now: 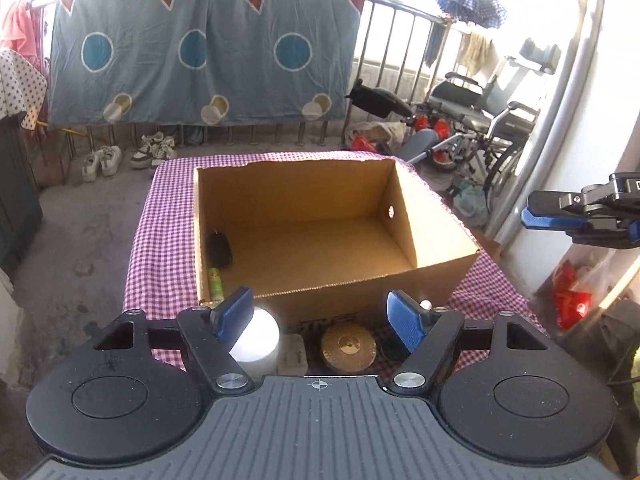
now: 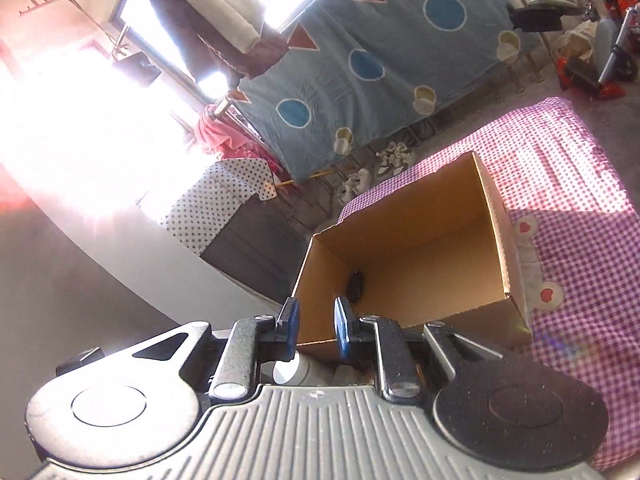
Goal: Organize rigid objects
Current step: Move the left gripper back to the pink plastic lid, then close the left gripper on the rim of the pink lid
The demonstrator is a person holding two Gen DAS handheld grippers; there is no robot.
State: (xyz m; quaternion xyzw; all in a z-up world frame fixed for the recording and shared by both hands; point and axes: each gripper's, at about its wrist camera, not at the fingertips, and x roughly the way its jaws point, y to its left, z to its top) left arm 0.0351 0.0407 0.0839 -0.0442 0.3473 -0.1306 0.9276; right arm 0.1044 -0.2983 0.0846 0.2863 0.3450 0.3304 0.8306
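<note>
One corrugated cardboard box (image 1: 320,224), open-topped on the pink gingham tablecloth (image 1: 160,240), already held a dark oval item (image 1: 219,250) and a slim green tube (image 1: 216,284) lying lengthwise along its left wall. Four loose pieces we logged in front of it, just below our left gripper (image 1: 320,316), spread wide and empty: smooth white cylindrical jar (image 1: 260,340), ribbed round gold lid (image 1: 349,349), pale squarish block (image 1: 293,354), small dark disc (image 1: 394,350). We judged the left nearer; our right gripper (image 2: 314,330), narrowly parted, pinched nothing.

Sunlit balcony room, grey concrete floor (image 1: 80,216), blue patterned sheet (image 1: 200,48) over metal railing (image 1: 400,44), white sneakers (image 1: 132,154) beneath, wheelchair (image 1: 488,112) far right, bright windows (image 2: 60,120) overexposed.
</note>
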